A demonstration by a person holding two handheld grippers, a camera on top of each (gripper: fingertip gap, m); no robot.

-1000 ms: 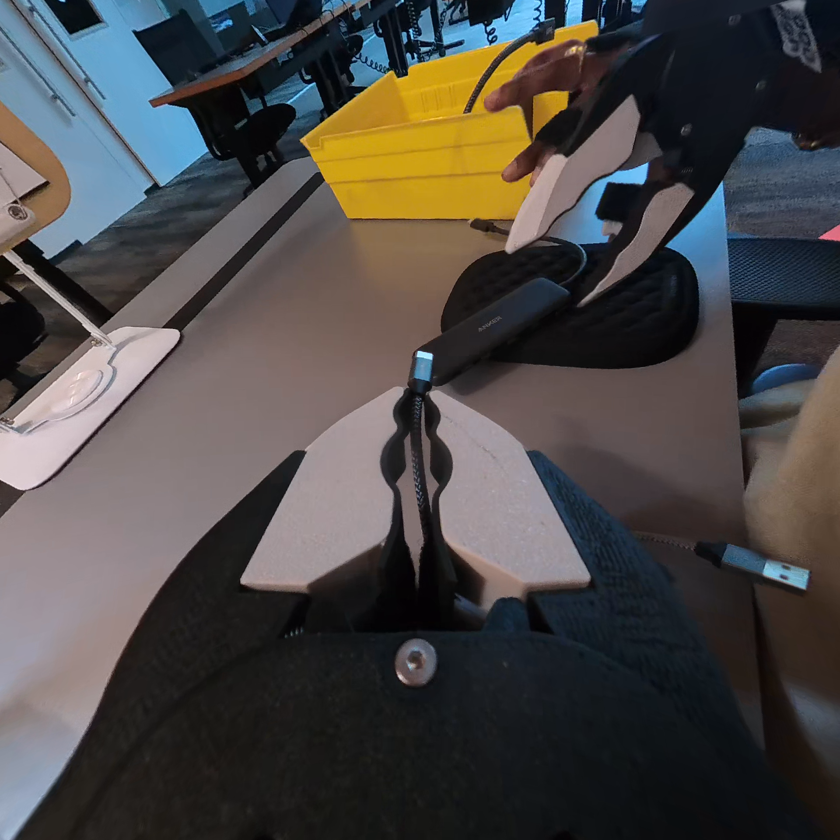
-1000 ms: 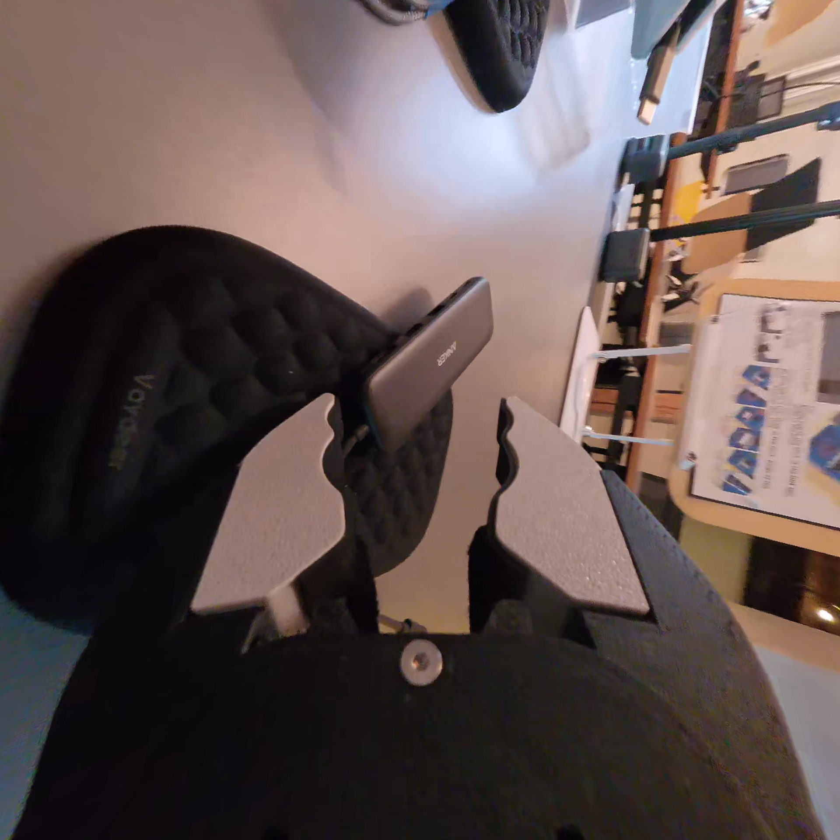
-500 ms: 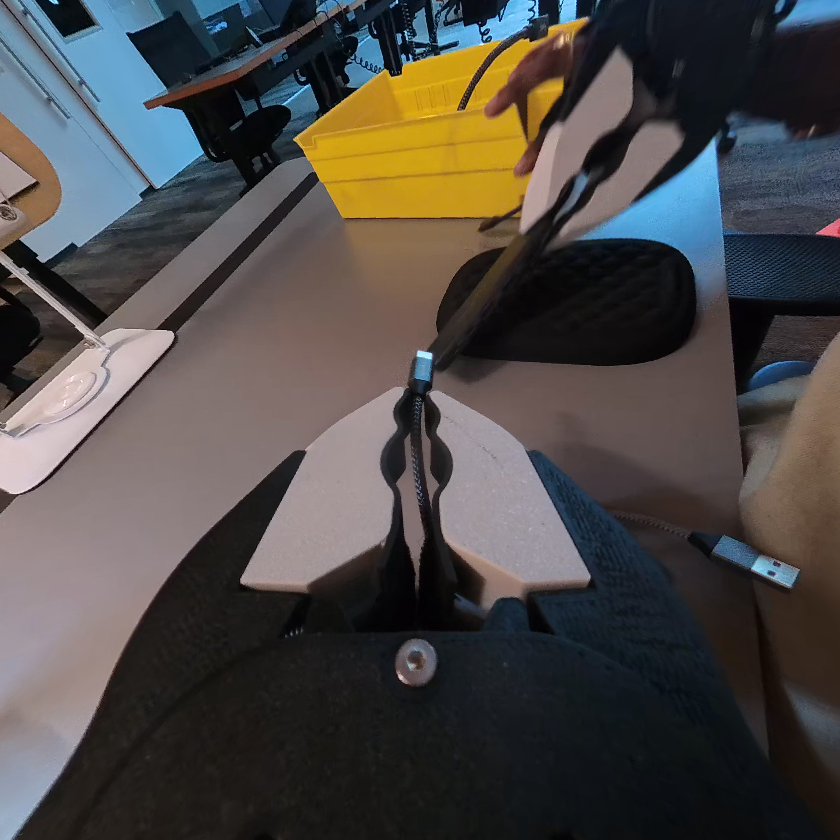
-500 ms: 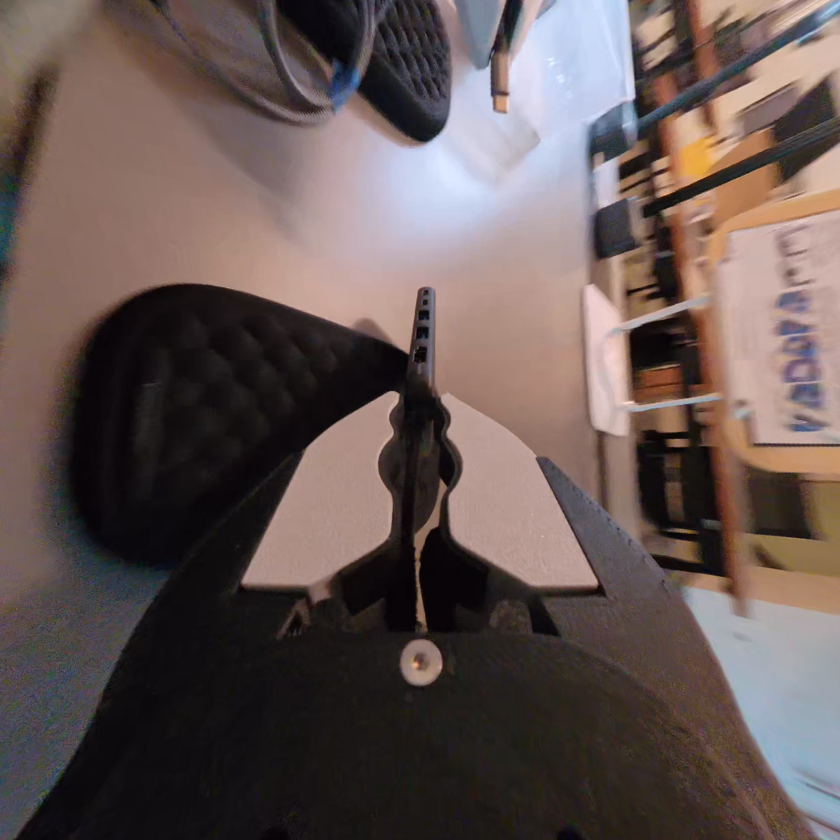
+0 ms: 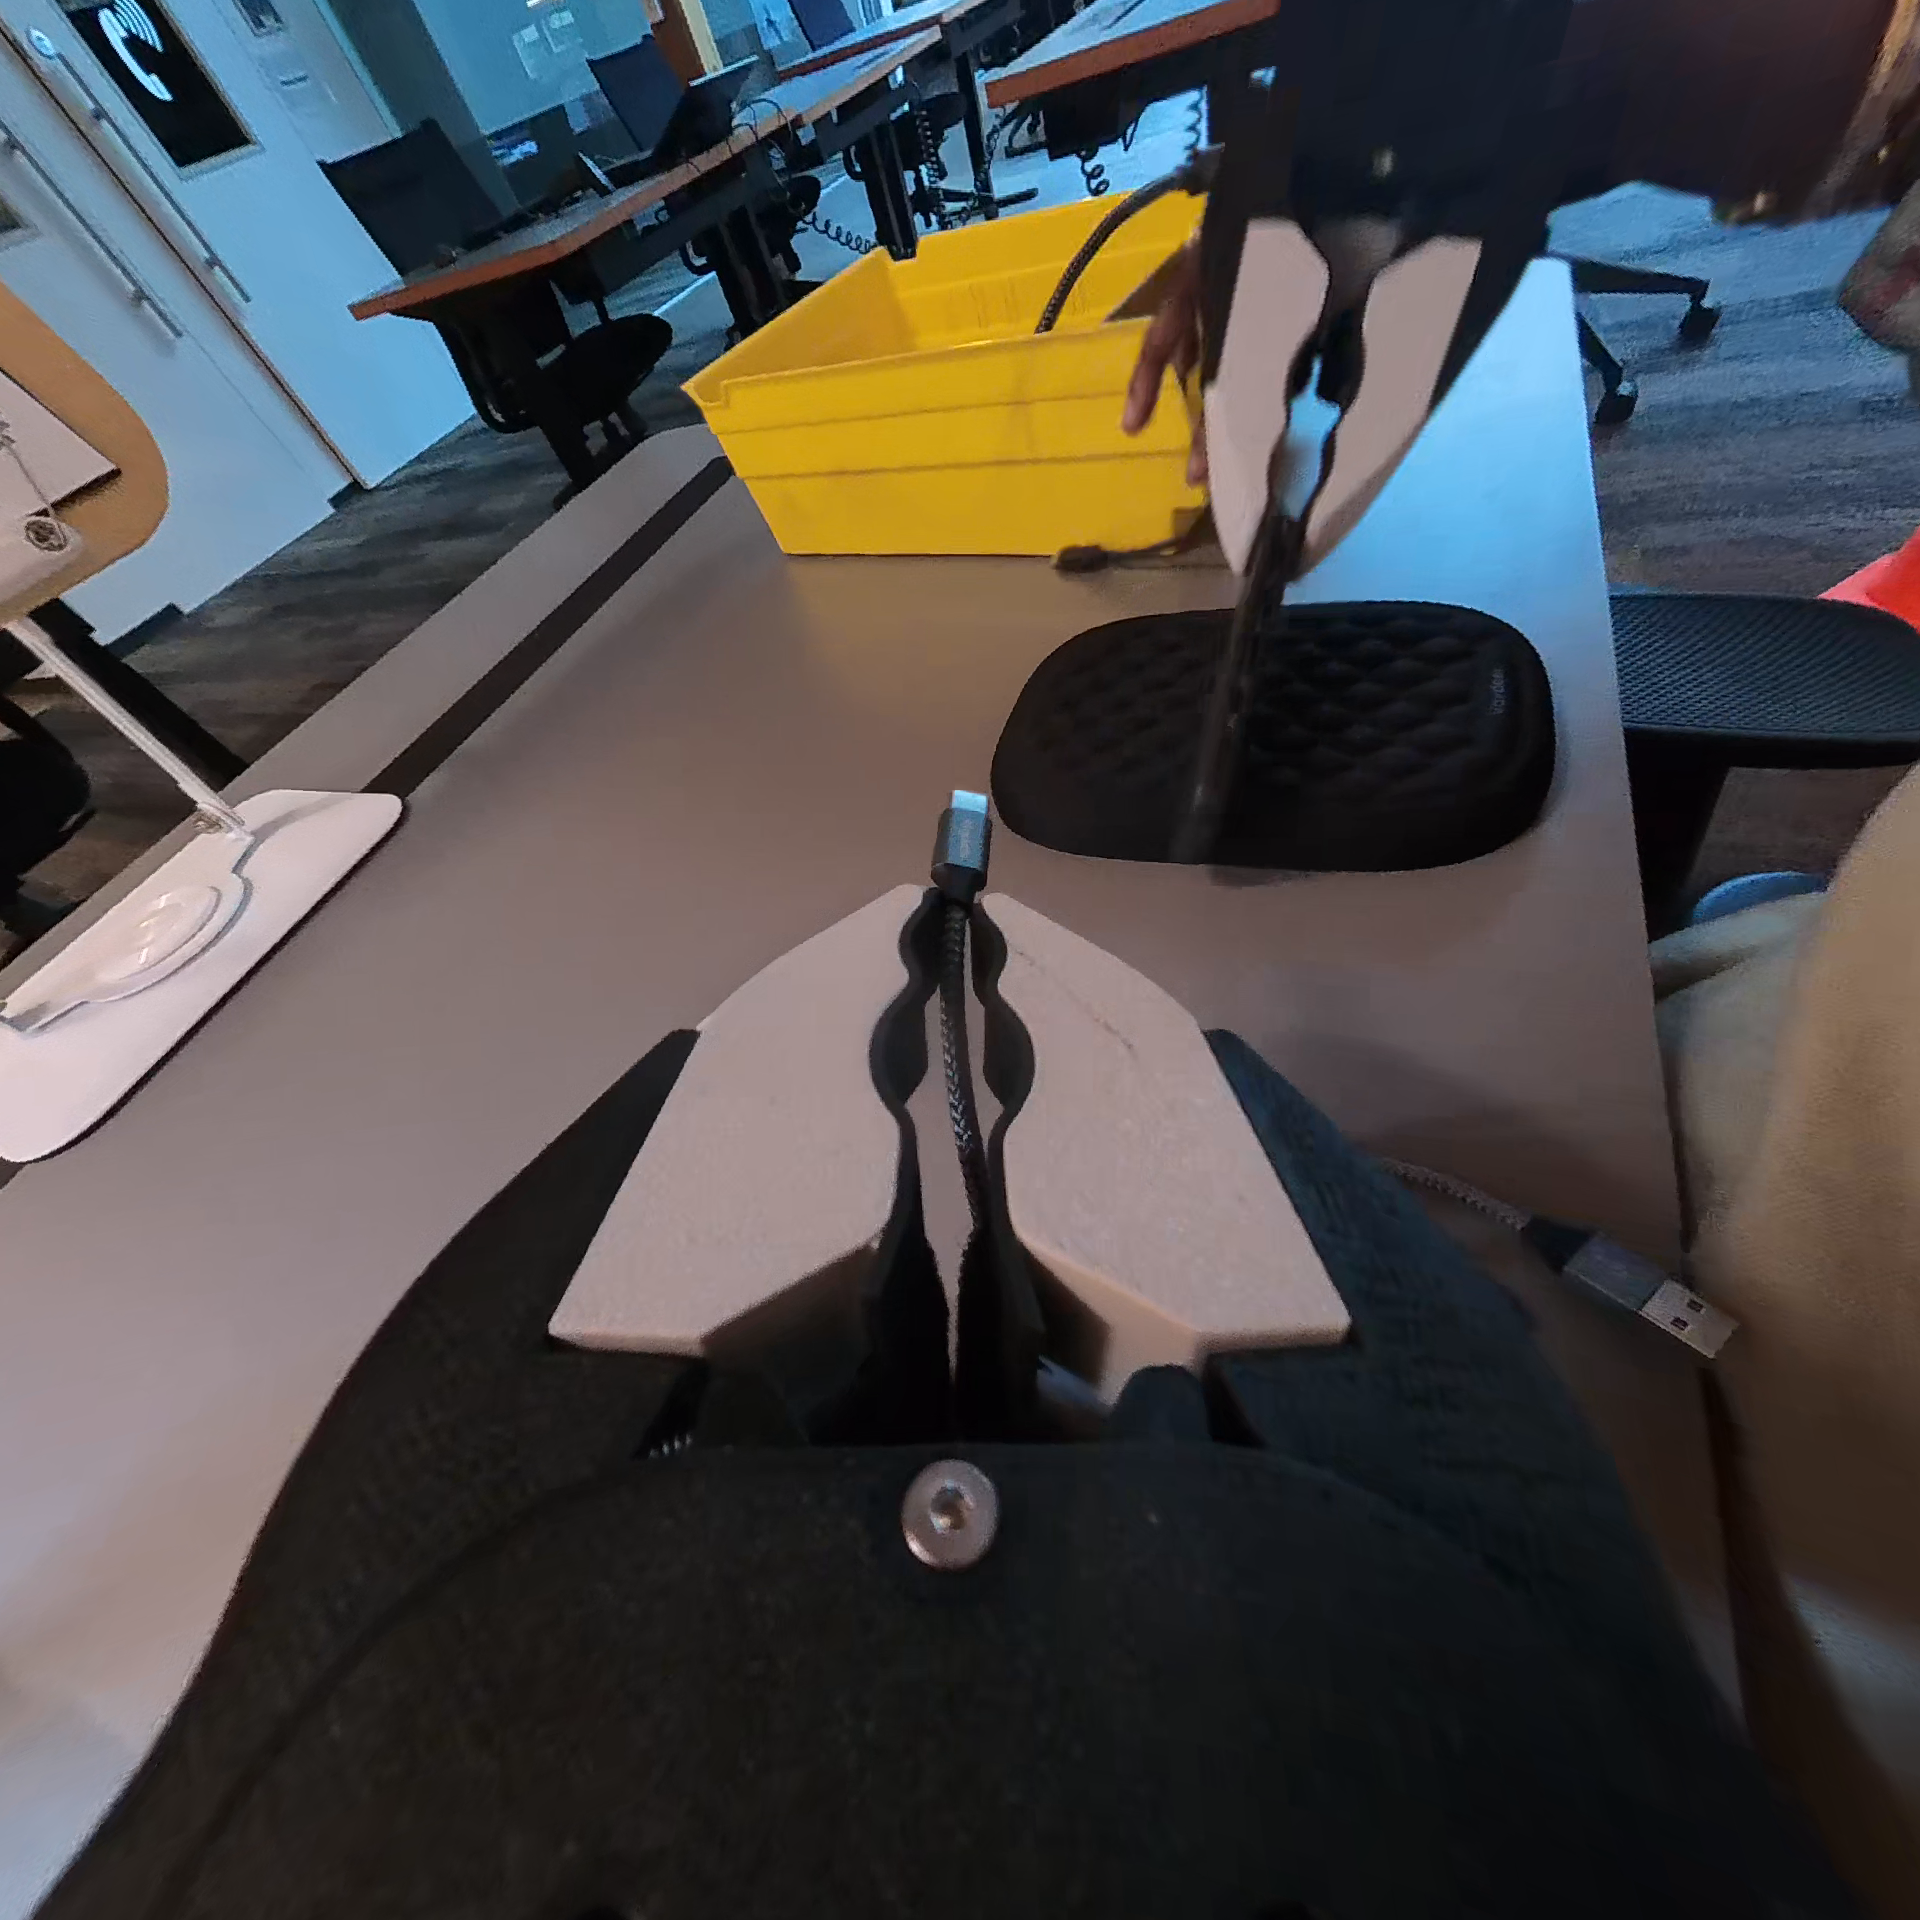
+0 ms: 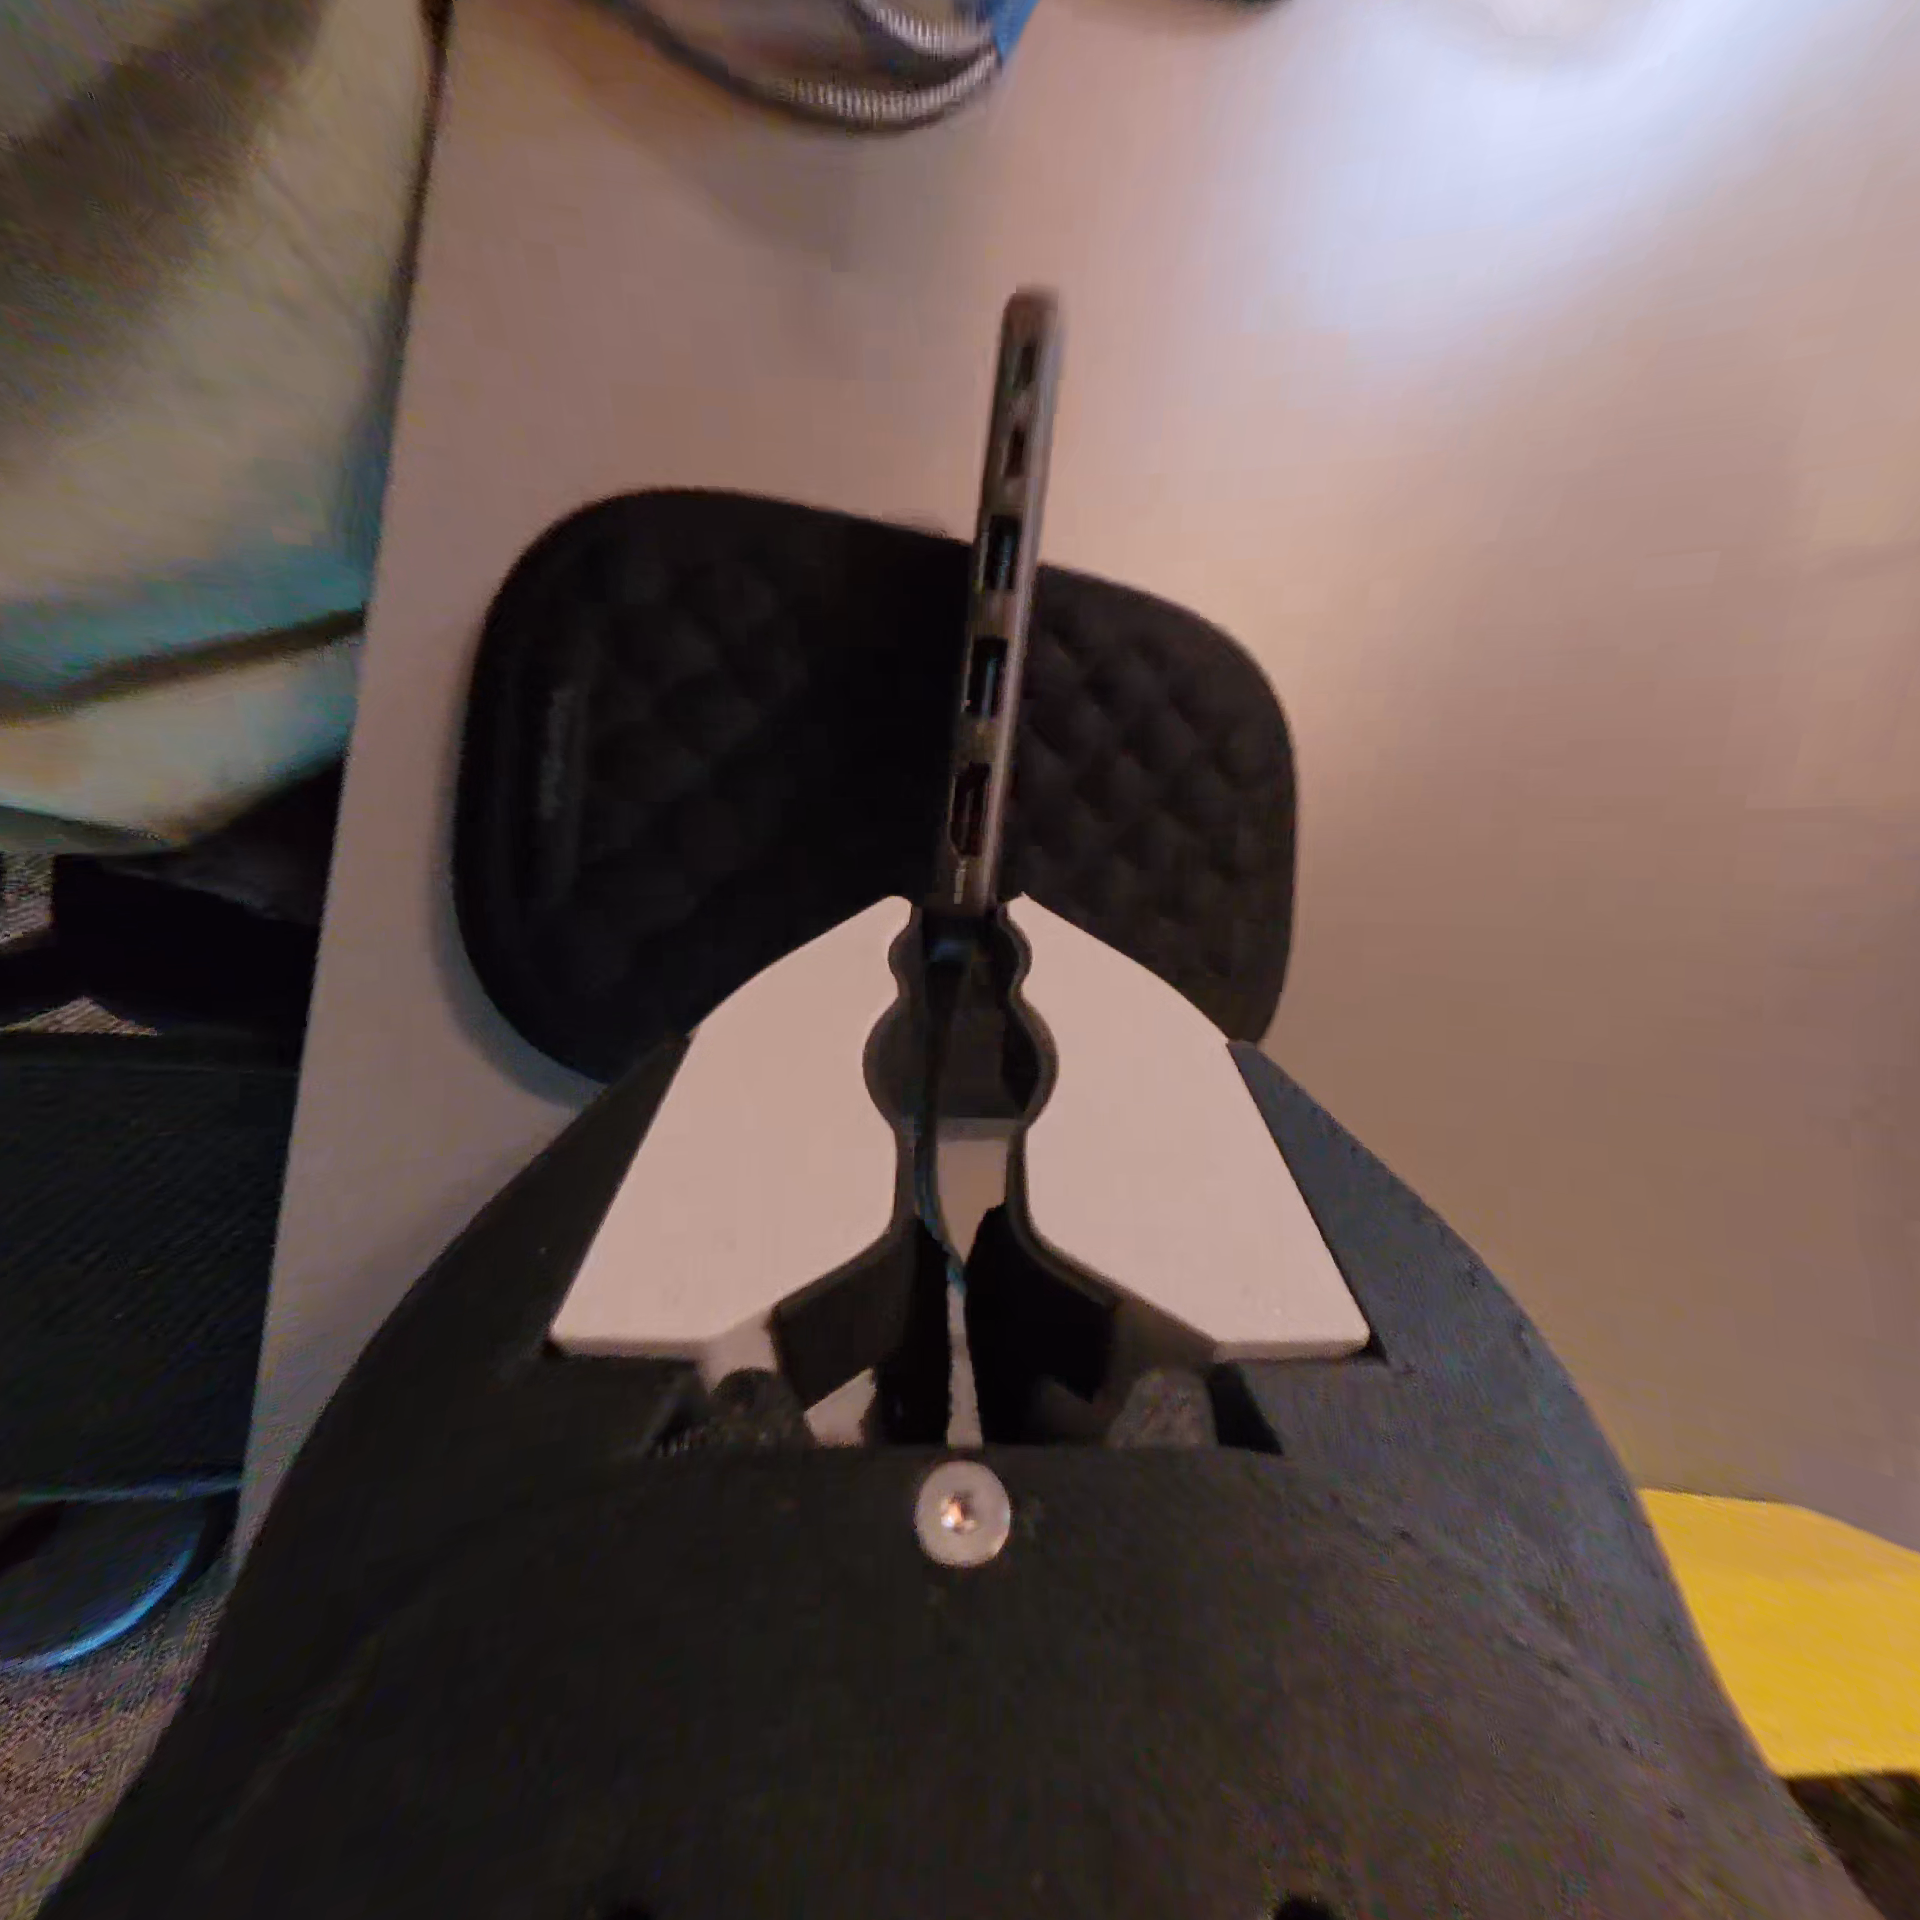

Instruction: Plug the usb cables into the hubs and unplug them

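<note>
Ahead and to the right of your left gripper [image 5: 951,914], clenched on the braided black cable [image 5: 961,1081], your right gripper [image 6: 961,920] grasps the slim grey hub [image 6: 1003,623] upright, ports facing sideways.

A: Which item carries a pattern?
B: The black pad [image 5: 1351,727] shows a quilted diamond pattern; the cable [image 5: 961,1081] is a black-and-grey braid with a grey plug.
A: And the plain colours?
B: The bin [image 5: 935,447] is yellow, the table [image 5: 675,748] grey-brown, the hub [image 6: 1003,665] dark grey. Both grippers' fingers [image 5: 769,1143] are pale grey on black bodies.
</note>
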